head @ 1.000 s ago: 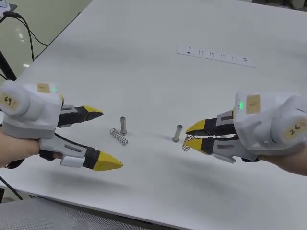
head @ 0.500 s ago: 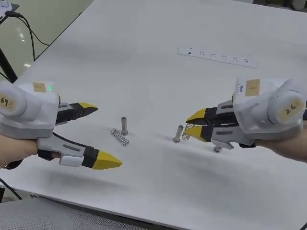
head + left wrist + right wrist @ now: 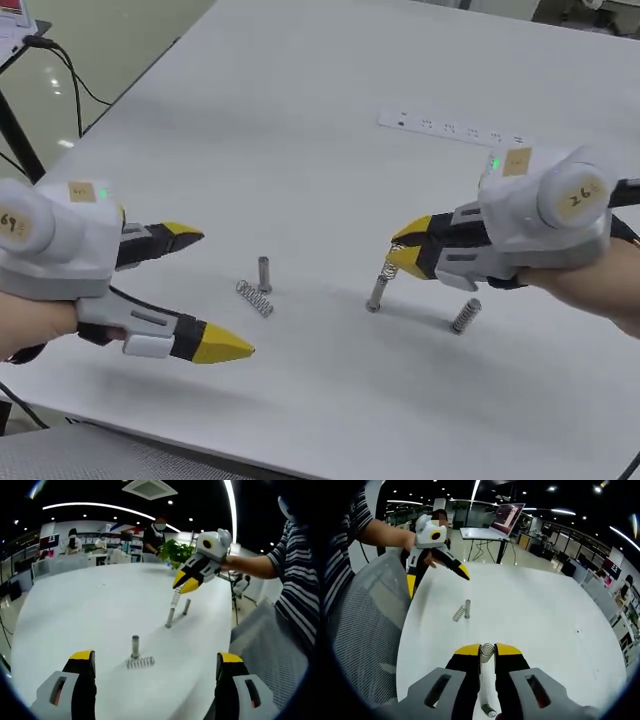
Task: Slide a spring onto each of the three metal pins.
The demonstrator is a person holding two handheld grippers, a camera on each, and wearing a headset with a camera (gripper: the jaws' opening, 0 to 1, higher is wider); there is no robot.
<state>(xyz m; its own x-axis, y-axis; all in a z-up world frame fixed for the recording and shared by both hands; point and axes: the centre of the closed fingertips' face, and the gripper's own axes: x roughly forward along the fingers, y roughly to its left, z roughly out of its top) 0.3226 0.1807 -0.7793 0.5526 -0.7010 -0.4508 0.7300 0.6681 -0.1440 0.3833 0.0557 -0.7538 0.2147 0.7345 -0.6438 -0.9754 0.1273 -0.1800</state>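
A white workbench [image 3: 300, 120] stands in what looks like an open office under ceiling light strips [image 3: 231, 502].

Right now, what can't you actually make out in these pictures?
1. Whether the held spring already sits over the top of the tilted pin: head view, the right gripper covers that spot; left gripper view, too small.
2. Most of that pin: right gripper view, the gripper's own jaws hide it.
3. How far the spring reaches down the third pin: head view, too small.
4. Markings on the power strip: head view, too small.
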